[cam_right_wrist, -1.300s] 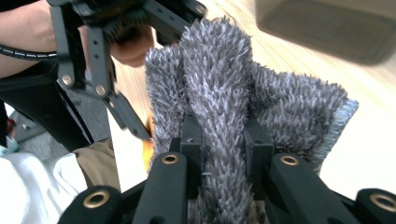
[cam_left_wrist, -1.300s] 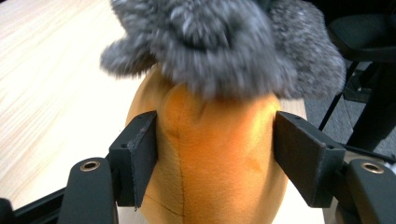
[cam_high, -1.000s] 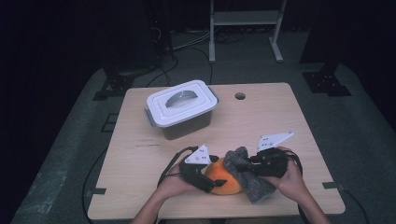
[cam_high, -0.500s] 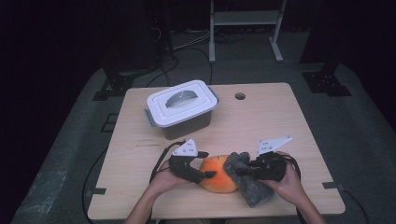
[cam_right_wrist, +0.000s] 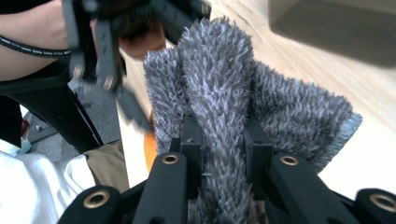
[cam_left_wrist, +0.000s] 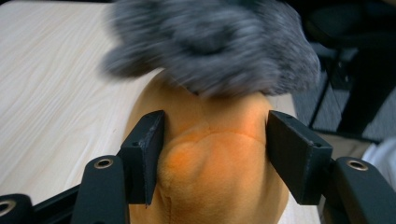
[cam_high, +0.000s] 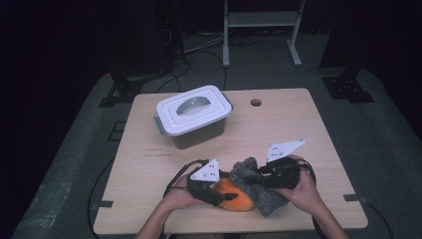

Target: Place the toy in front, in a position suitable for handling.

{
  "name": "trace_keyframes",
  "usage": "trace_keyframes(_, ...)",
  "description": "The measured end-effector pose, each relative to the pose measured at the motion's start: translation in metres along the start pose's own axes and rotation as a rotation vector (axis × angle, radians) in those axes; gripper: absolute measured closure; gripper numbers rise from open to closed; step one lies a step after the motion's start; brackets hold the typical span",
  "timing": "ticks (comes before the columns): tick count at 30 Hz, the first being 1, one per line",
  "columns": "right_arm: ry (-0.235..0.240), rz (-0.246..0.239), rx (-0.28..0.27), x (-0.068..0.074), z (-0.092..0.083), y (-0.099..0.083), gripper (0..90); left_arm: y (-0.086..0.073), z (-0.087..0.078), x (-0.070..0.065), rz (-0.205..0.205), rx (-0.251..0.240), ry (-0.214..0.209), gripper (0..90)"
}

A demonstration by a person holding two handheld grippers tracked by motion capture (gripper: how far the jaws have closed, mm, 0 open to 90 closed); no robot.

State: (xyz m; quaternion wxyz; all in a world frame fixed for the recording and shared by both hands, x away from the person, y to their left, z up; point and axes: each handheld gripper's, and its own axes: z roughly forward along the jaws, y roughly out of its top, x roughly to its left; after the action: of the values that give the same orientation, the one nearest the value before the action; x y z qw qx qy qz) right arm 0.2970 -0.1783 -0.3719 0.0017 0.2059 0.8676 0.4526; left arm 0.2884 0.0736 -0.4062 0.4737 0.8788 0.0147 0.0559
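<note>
An orange plush toy (cam_high: 234, 195) lies at the near edge of the surface (cam_high: 298, 129), soft and rounded, with a stitched seam showing in the left gripper view. A grey shaggy cloth (cam_high: 259, 186) is draped over its far and right side, the pile long and tufted, one fold bunched upward.

The left gripper (cam_left_wrist: 212, 140) comes at the toy from the left; its fingers (cam_left_wrist: 147, 144) have just been closing and now stand either side of the orange body, the left one touching the plush, the right one just at its flank.

The right gripper (cam_right_wrist: 222, 140) reaches in from the right, its fingers (cam_right_wrist: 191, 135) pinching a ridge of the grey cloth tightly between them.

Both hands rest low near the surface's front edge. A lidded white-topped box (cam_high: 193, 115) stands well apart behind them.
</note>
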Motion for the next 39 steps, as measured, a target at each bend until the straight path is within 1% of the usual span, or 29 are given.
trace_keyframes(1, -0.002, -0.008, 0.007, 0.001, 0.001, 0.003, 74.1, 0.0, 0.0, -0.001, 0.015, 0.004, 0.002, 38.2)
trace_keyframes(3, 0.001, -0.014, 0.017, -0.001, 0.003, 0.003, 74.1, -0.002, -0.003, 0.001, 0.005, 0.006, -0.005, 38.5)
trace_keyframes(5, 0.007, 0.007, 0.016, -0.005, 0.003, 0.0, 74.1, -0.003, -0.004, 0.002, 0.005, 0.006, -0.008, 39.0)
trace_keyframes(6, 0.011, 0.02, 0.013, -0.007, 0.002, -0.003, 74.1, -0.005, -0.006, 0.005, -0.007, 0.007, -0.007, 39.0)
trace_keyframes(9, 0.013, 0.053, 0.015, -0.013, 0.0, -0.013, 74.1, -0.006, -0.007, 0.007, -0.015, 0.01, 0.0, 38.7)
trace_keyframes(10, 0.016, 0.066, 0.012, -0.015, -0.001, -0.017, 74.1, -0.009, -0.01, 0.011, -0.034, 0.01, -0.001, 38.3)
trace_keyframes(11, 0.016, 0.066, 0.012, -0.015, -0.001, -0.017, 74.1, -0.009, -0.01, 0.011, -0.034, 0.01, -0.001, 37.6)
trace_keyframes(12, 0.026, 0.087, 0.013, -0.016, -0.001, -0.025, 74.2, -0.012, -0.011, 0.015, -0.063, 0.01, 0.01, 36.4)
trace_keyframes(13, 0.029, 0.089, 0.013, -0.016, -0.001, -0.027, 74.2, -0.012, -0.011, 0.015, -0.063, 0.01, 0.01, 35.1)
trace_keyframes(14, 0.035, 0.088, 0.01, -0.015, -0.001, -0.029, 74.2, -0.013, -0.014, 0.02, -0.099, 0.02, 0.015, 34.8)
trace_keyframes(15, 0.038, 0.09, 0.008, -0.013, 0.0, -0.031, 74.2, -0.013, -0.014, 0.02, -0.099, 0.02, 0.015, 34.6)
trace_keyframes(16, 0.042, 0.086, 0.005, -0.01, 0.001, -0.032, 74.2, -0.014, -0.016, 0.022, -0.116, 0.032, 0.031, 33.5)
trace_keyframes(18, 0.045, 0.081, 0.009, -0.008, 0.002, -0.033, 74.2, -0.013, -0.016, 0.023, -0.118, 0.039, 0.033, 32.9)
trace_keyframes(20, 0.047, 0.069, 0.024, -0.002, 0.004, -0.033, 74.2, -0.012, -0.016, 0.02, -0.112, 0.048, 0.026, 33.0)
trace_keyframes(22, 0.033, 0.053, 0.04, 0.001, 0.002, -0.028, 74.3, -0.01, -0.015, 0.019, -0.102, 0.051, 0.03, 34.4)
trace_keyframes(23, 0.024, 0.042, 0.038, 0.002, 0.001, -0.025, 74.3, -0.01, -0.015, 0.019, -0.102, 0.051, 0.03, 35.4)
trace_keyframes(24, 0.02, 0.033, 0.037, 0.003, 0.0, -0.022, 74.3, -0.009, -0.015, 0.017, -0.08, 0.051, 0.026, 36.3)
trace_keyframes(25, 0.022, 0.024, 0.022, 0.005, -0.001, -0.017, 74.3, -0.009, -0.015, 0.016, -0.073, 0.042, 0.017, 37.1)
trace_keyframes(26, 0.025, 0.017, 0.007, 0.005, -0.001, -0.014, 74.3, -0.009, -0.014, 0.014, -0.052, 0.041, 0.004, 37.8)
trace_keyframes(27, 0.025, 0.017, 0.007, 0.005, -0.001, -0.014, 74.3, -0.009, -0.014, 0.014, -0.052, 0.041, 0.004, 38.1)
trace_keyframes(28, 0.029, -0.002, -0.004, 0.007, 0.001, -0.005, 74.4, -0.009, -0.013, 0.011, -0.021, 0.045, -0.003, 38.3)
trace_keyframes(31, 0.021, -0.012, 0.006, 0.006, 0.004, -0.002, 74.3, -0.01, -0.014, 0.011, -0.024, 0.052, -0.003, 38.9)
trace_keyframes(32, 0.02, 0.005, 0.006, 0.0, 0.005, -0.005, 74.3, -0.014, -0.016, 0.014, -0.037, 0.048, -0.012, 38.9)
trace_keyframes(33, 0.02, 0.005, 0.006, 0.0, 0.005, -0.005, 74.3, -0.014, -0.016, 0.014, -0.037, 0.048, -0.012, 38.8)
trace_keyframes(34, 0.018, 0.035, 0.0, -0.007, 0.005, -0.013, 74.3, -0.02, -0.017, 0.017, -0.076, 0.035, -0.025, 38.3)
trace_keyframes(35, 0.018, 0.035, 0.0, -0.007, 0.005, -0.013, 74.3, -0.02, -0.017, 0.017, -0.076, 0.035, -0.025, 38.2)
trace_keyframes(36, 0.024, 0.07, -0.016, -0.013, 0.004, -0.024, 74.3, -0.023, -0.019, 0.019, -0.084, 0.033, -0.029, 38.1)
trace_keyframes(39, 0.032, 0.109, -0.029, -0.017, 0.001, -0.038, 74.2, -0.027, -0.02, 0.02, -0.086, 0.03, -0.036, 38.0)
